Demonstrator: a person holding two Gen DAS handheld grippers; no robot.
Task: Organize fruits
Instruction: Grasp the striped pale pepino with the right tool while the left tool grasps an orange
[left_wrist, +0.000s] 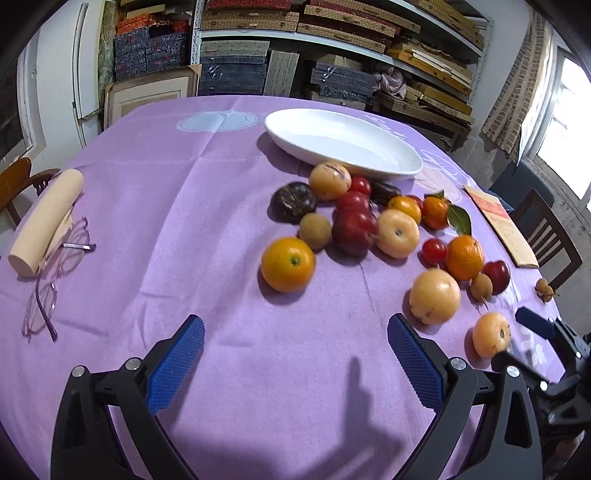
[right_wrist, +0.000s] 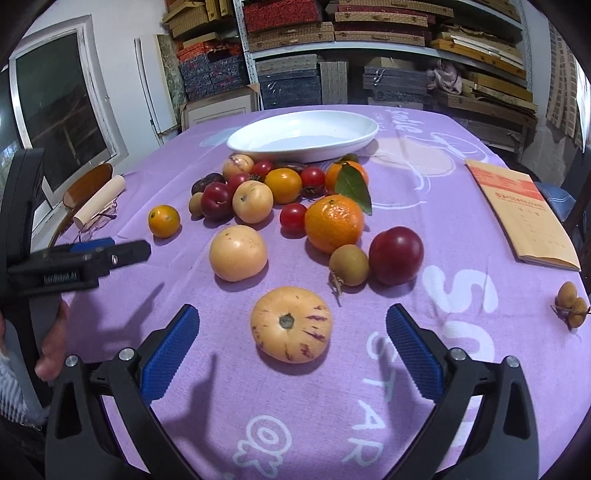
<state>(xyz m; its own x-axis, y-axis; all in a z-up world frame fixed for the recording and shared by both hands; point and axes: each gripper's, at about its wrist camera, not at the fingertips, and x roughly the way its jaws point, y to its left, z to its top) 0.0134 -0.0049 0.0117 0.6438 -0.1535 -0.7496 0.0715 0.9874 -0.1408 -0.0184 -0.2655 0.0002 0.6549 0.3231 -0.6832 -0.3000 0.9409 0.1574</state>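
Several fruits lie loose on the purple tablecloth (left_wrist: 166, 192) in front of a white oval plate (left_wrist: 343, 142) (right_wrist: 303, 134) that holds nothing. Nearest my left gripper (left_wrist: 295, 343), which is open over bare cloth, is an orange (left_wrist: 288, 264). My right gripper (right_wrist: 291, 341) is open with a striped pale melon-like fruit (right_wrist: 291, 324) just ahead, between its blue fingers (right_wrist: 173, 350). Beyond it lie a pale yellow fruit (right_wrist: 238, 253), a mandarin (right_wrist: 334, 223), a dark red plum (right_wrist: 396, 255) and a small brown fruit (right_wrist: 349, 264).
A cream roll (left_wrist: 46, 221) and a pair of glasses (left_wrist: 55, 273) lie at the table's left edge. A tan booklet (right_wrist: 524, 210) sits at the right, with two small brown fruits (right_wrist: 571, 302) near that edge. Wooden chairs (left_wrist: 546, 232) and packed shelves (left_wrist: 332, 55) surround the table.
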